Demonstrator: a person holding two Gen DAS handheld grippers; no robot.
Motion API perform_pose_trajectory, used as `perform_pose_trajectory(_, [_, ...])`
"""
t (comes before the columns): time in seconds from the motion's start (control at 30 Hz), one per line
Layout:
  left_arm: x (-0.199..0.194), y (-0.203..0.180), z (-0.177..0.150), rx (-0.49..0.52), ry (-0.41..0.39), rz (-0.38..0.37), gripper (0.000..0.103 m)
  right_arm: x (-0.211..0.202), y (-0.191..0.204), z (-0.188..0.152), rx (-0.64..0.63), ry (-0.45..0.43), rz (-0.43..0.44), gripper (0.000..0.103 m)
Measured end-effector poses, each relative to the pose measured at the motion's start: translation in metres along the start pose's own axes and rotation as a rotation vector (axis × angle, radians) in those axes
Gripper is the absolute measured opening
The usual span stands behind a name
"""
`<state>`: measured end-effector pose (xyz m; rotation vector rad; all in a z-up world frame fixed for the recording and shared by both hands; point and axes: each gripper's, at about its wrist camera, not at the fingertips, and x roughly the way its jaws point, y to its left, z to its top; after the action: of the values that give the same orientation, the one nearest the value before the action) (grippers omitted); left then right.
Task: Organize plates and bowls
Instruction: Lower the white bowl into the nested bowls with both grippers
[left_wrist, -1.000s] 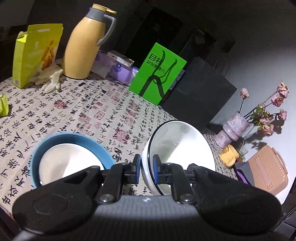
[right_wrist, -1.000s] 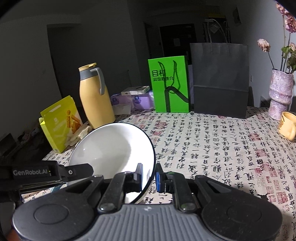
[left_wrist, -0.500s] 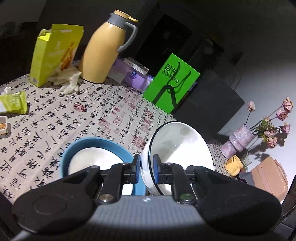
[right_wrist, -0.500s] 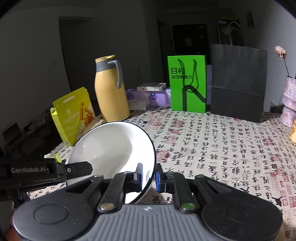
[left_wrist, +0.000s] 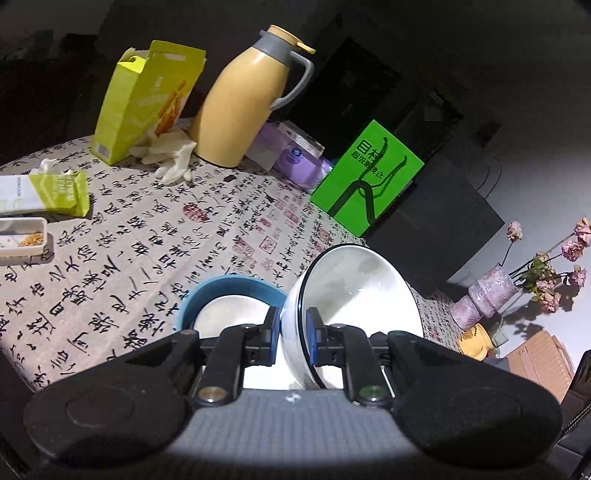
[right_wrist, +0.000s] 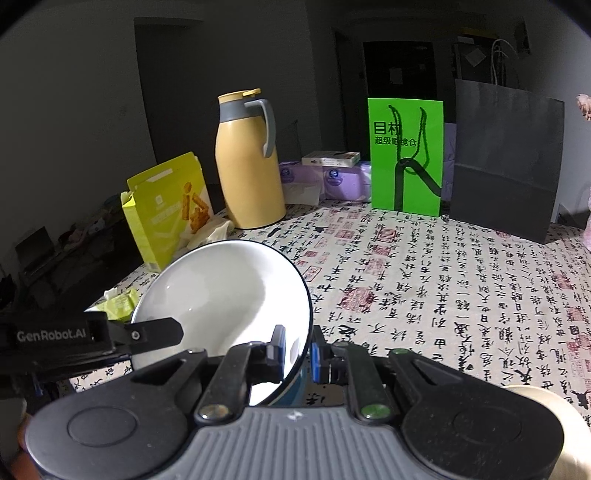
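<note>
Both grippers (left_wrist: 291, 334) (right_wrist: 297, 349) on glossy round white bowl (left_wrist: 354, 284)

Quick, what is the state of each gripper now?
Left gripper: closed on the rim of the white bowl.
Right gripper: closed on the rim of the same white bowl.

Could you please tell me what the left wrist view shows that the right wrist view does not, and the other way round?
Only the left wrist view shows the blue-rimmed dish on the tablecloth, the flower vase and the small tray. Only the right wrist view shows the left gripper from the side. Both show a white bowl clamped by its rim, the yellow jug and the green bag.
</note>
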<state>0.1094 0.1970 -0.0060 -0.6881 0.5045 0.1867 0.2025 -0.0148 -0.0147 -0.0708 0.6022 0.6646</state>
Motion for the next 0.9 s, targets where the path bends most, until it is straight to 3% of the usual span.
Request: perform_pose_trajectory(0.9, [0.017, 0.042, -0.001, -0.029, 0.028, 0.035, 0.015, 0.041, 0.025, -0.013, -0.030, 0.093, -0.010, 0.013])
